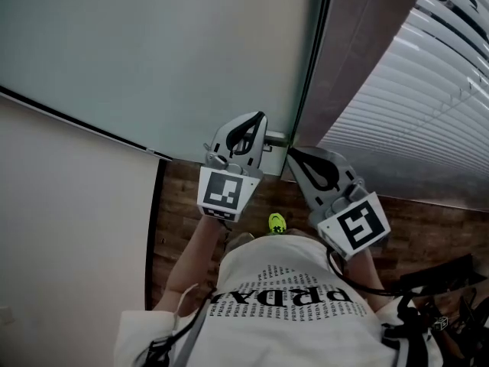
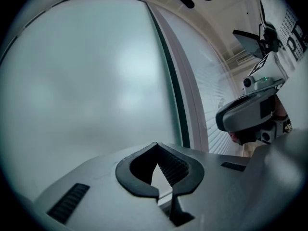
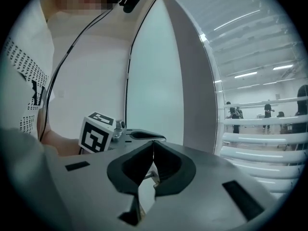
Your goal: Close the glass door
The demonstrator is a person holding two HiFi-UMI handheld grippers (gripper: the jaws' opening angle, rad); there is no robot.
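- Head view: the left hand-held gripper [image 1: 256, 128] and right hand-held gripper [image 1: 298, 159] are held at the edge of the glass door [image 1: 153, 52], beside a small metal fitting [image 1: 276, 138] (probably its handle).
- Left gripper view: the jaws are seen closed, tip to tip.
- Right gripper view: the jaws are likewise shut. The grasping step is judged in hand, and a steady draw toward the frame [image 3: 197, 90] is called for next.

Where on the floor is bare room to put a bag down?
Free: the wooden floor between the wall and the left claw, and the boards under the blinds. Crowded: the glass door edge by the right claw, and the cables at lower right.
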